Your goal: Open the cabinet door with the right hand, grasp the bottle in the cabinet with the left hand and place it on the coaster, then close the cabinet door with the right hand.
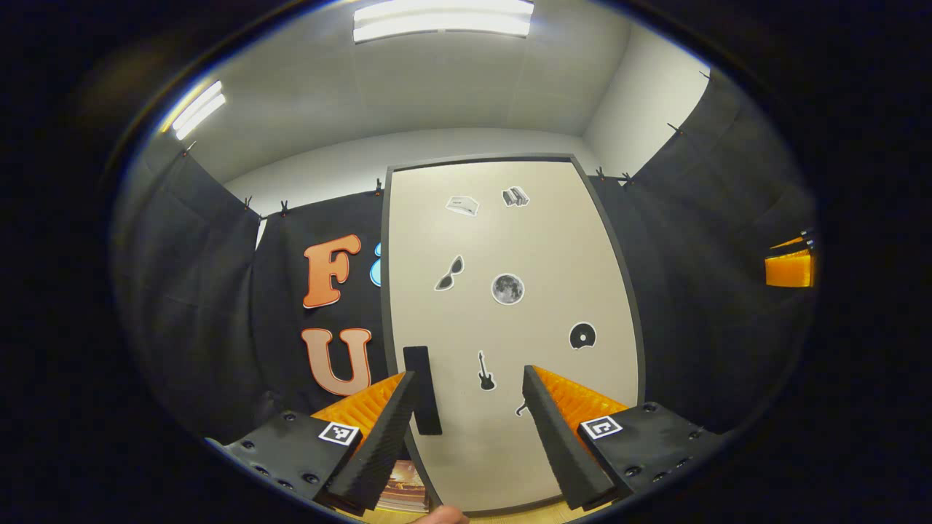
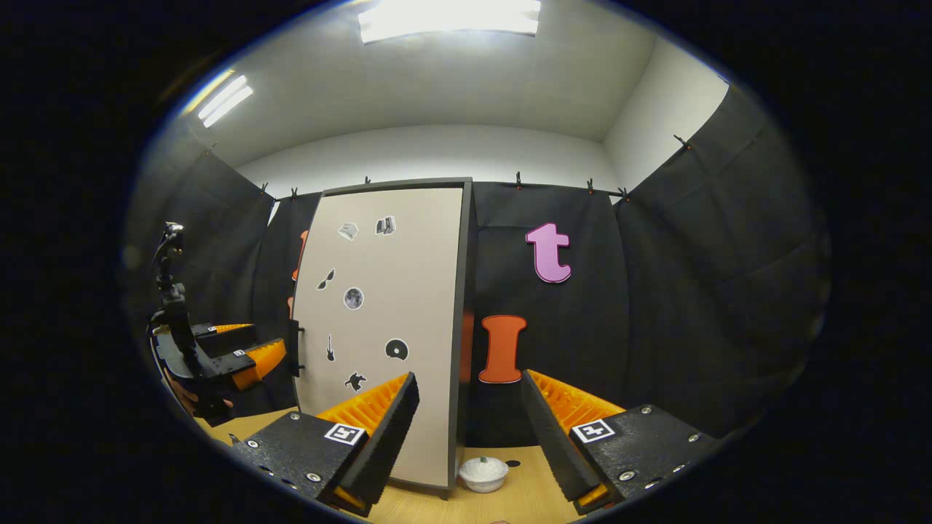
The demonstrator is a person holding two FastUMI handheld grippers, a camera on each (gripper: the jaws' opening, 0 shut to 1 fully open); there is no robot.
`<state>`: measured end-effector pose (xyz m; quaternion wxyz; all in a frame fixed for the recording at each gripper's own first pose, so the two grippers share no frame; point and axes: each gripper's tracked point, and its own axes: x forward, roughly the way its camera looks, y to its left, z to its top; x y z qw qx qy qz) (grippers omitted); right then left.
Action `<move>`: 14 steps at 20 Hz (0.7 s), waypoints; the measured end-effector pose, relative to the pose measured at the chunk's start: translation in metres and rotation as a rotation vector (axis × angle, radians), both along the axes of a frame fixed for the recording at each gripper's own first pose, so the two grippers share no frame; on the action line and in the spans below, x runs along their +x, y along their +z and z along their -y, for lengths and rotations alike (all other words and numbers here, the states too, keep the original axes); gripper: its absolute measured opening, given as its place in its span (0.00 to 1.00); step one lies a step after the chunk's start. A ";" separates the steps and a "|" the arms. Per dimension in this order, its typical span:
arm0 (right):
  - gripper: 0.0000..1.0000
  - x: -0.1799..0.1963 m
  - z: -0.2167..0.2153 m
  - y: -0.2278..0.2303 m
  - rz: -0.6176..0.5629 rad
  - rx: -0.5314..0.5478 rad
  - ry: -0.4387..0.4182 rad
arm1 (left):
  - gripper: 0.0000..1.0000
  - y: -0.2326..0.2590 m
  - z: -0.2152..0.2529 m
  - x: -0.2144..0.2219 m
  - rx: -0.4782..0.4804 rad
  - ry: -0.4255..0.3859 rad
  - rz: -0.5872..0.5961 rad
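A tall cabinet stands on the wooden table with its beige door point(image 1: 510, 320) shut; small stickers dot the door. A dark vertical handle point(image 1: 422, 389) sits at the door's left edge. My left gripper point(image 1: 470, 429) is open close in front of the door, its left finger beside the handle, nothing between the fingers. In the right gripper view the same cabinet door point(image 2: 382, 327) stands left of centre, with the left gripper point(image 2: 247, 356) held near the handle point(image 2: 294, 349). My right gripper point(image 2: 466, 429) is open and empty, farther back from the cabinet. The bottle is hidden.
A small white lidded bowl point(image 2: 483, 473) rests on the wooden table point(image 2: 524, 495) by the cabinet's right foot, with a small dark spot point(image 2: 512, 463) beside it. Something stacked and printed point(image 1: 404, 487) lies left of the cabinet base. Black cloth walls enclose the booth.
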<state>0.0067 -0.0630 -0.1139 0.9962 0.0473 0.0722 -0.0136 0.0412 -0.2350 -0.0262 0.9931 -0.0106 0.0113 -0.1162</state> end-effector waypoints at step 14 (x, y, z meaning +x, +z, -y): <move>0.93 0.000 -0.040 0.046 0.094 -0.042 0.041 | 0.99 0.062 -0.123 -0.002 -0.044 0.145 -0.004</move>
